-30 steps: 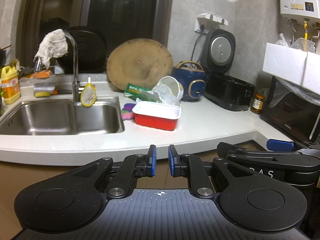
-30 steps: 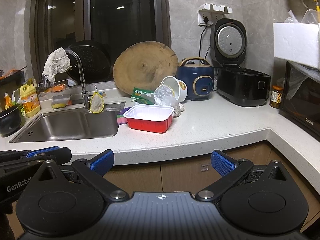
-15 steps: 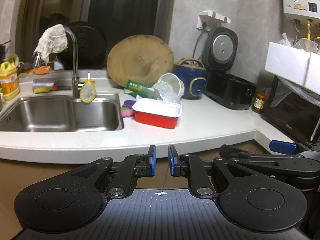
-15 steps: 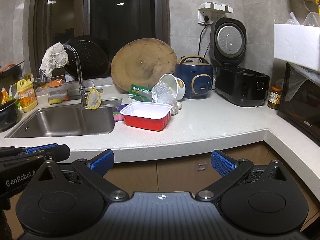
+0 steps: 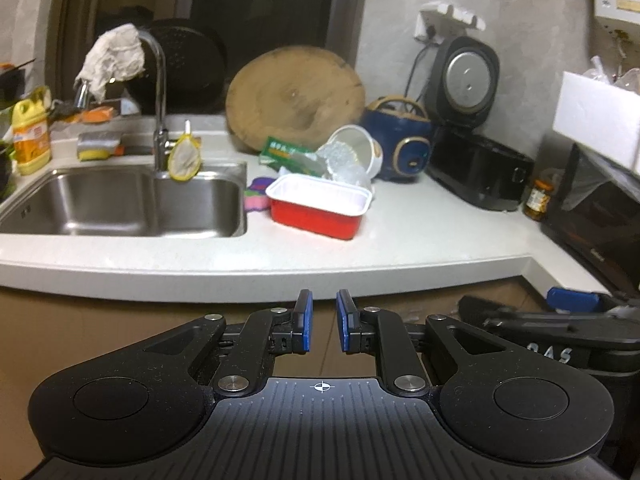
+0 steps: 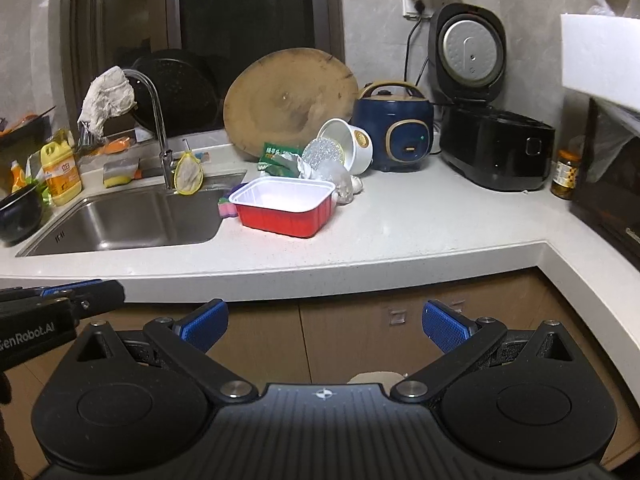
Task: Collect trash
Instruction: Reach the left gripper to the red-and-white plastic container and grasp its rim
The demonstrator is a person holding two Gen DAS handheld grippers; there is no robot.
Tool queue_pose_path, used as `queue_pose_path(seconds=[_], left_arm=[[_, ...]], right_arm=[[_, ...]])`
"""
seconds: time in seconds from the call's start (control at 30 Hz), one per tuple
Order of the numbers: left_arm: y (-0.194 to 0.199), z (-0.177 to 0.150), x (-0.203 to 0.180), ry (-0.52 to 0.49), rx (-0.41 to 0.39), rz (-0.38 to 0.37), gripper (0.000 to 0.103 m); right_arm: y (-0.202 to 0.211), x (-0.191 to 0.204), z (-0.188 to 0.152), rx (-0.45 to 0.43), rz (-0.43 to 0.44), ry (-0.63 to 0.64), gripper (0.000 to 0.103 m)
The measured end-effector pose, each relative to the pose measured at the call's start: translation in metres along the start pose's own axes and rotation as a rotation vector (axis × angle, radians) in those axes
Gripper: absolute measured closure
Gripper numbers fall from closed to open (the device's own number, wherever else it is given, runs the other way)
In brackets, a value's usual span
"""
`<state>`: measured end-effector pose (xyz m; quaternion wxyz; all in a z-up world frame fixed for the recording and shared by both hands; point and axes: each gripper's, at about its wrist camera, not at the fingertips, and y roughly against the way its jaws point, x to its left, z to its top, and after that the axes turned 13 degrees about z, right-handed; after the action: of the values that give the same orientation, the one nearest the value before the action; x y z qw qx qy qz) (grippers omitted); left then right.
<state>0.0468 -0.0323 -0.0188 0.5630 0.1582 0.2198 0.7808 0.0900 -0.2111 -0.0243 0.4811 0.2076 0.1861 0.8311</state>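
Observation:
A red takeaway tray (image 5: 318, 210) (image 6: 285, 208) with a white inside sits on the white counter, right of the sink. Behind it lie a green wrapper (image 5: 288, 156) (image 6: 278, 156), crumpled clear plastic (image 5: 344, 164) (image 6: 326, 160) and a white cup (image 5: 358, 148) (image 6: 352, 144) tipped on its side. My left gripper (image 5: 322, 316) hovers short of the counter's front edge, its blue pads a narrow gap apart with nothing between them. My right gripper (image 6: 325, 324) is beside it, also below the edge, wide open and empty.
A steel sink (image 5: 120, 200) with a rag-draped faucet (image 5: 160, 100) lies to the left. A round wooden board (image 5: 296, 96), blue cooker (image 5: 400, 140), black cooker (image 5: 476, 168), jar (image 5: 538, 200) and oven (image 6: 612, 196) line the back and right. A colourful sponge (image 5: 256, 198) touches the tray.
Both views have drawn nearer to the counter, and the tray and the trash behind it look larger. Neither gripper's jaws have changed their gap.

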Motion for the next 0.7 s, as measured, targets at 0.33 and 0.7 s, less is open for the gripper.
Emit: queue_pose_path(seconds=[0.33,0.7], left_arm=[[-0.113,0.037,-0.014,0.212,0.071,-0.105,0.085],[-0.234,0.086,0.002,0.423,0.186,-0.167,0.085]], right_arm=[[-0.058,-0.055,0.053,0.048,0.057,-0.029,0.000],[-0.168,-0.132,0.125,0.120,0.065,-0.088,0.000]])
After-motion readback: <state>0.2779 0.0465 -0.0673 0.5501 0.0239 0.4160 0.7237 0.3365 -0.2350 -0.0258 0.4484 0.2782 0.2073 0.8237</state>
